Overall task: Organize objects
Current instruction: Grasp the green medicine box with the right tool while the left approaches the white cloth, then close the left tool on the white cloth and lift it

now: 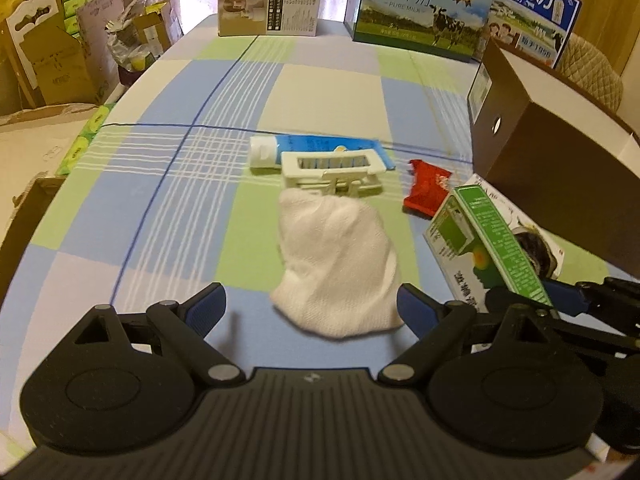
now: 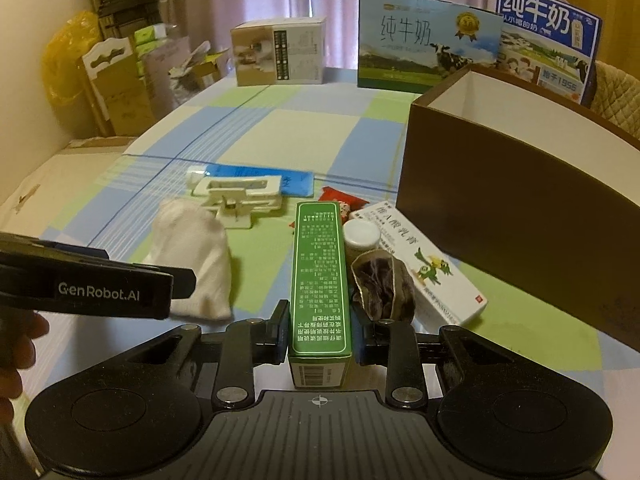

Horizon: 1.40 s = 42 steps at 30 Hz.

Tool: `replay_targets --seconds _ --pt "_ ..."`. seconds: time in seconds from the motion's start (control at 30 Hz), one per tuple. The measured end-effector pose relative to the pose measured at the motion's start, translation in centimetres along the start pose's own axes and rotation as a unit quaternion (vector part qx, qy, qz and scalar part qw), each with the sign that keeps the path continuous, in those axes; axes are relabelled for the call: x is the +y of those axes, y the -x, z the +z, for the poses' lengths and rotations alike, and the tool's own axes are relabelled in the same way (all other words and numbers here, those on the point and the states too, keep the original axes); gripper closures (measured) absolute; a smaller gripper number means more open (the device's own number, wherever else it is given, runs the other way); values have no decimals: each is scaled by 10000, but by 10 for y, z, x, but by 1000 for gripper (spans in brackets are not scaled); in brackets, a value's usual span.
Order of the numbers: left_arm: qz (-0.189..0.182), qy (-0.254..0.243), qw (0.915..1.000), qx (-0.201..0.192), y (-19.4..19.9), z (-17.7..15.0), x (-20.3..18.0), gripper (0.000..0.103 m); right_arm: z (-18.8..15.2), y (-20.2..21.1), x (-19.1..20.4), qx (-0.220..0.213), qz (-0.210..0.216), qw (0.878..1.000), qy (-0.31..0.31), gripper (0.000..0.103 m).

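Right gripper (image 2: 320, 334): jaws clamped on green box (image 2: 319, 276), lifted level, near counter's right edge beside brown box (image 2: 520, 200). Left gripper (image 1: 312, 308): jaws wide apart, empty, hovering before white cloth (image 1: 340, 264) mid-counter.

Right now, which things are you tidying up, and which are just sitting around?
For the job: green box in the right gripper, white cloth before the open left gripper, tube, white clip, red packet, brown box.

Just lying about: milk cartons, cardboard boxes.
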<state>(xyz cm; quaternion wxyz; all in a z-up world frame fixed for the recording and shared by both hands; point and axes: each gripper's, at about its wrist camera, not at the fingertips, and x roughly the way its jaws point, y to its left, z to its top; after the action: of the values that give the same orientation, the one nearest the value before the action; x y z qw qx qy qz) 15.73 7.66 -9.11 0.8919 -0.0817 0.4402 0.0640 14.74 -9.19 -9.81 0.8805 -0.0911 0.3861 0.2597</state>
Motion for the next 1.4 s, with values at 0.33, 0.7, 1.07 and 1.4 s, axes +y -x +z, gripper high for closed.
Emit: replay_targets --seconds 0.33,0.7,1.07,1.4 --pt "-47 60 10000 8 -28 13 -12 18 5 -5 -2 -18 31 10000 -81 76" --pt "-1 -27 9997 232 -25 9 -9 50 0 2 -3 88 157 9998 -109 76" --pt "82 -102 9971 752 9 -24 -5 51 -28 34 1 401 460 9979 -229 76" --pt "65 -94 9972 733 2 -22 -5 47 -15 22 8 488 429 9977 -196 72"
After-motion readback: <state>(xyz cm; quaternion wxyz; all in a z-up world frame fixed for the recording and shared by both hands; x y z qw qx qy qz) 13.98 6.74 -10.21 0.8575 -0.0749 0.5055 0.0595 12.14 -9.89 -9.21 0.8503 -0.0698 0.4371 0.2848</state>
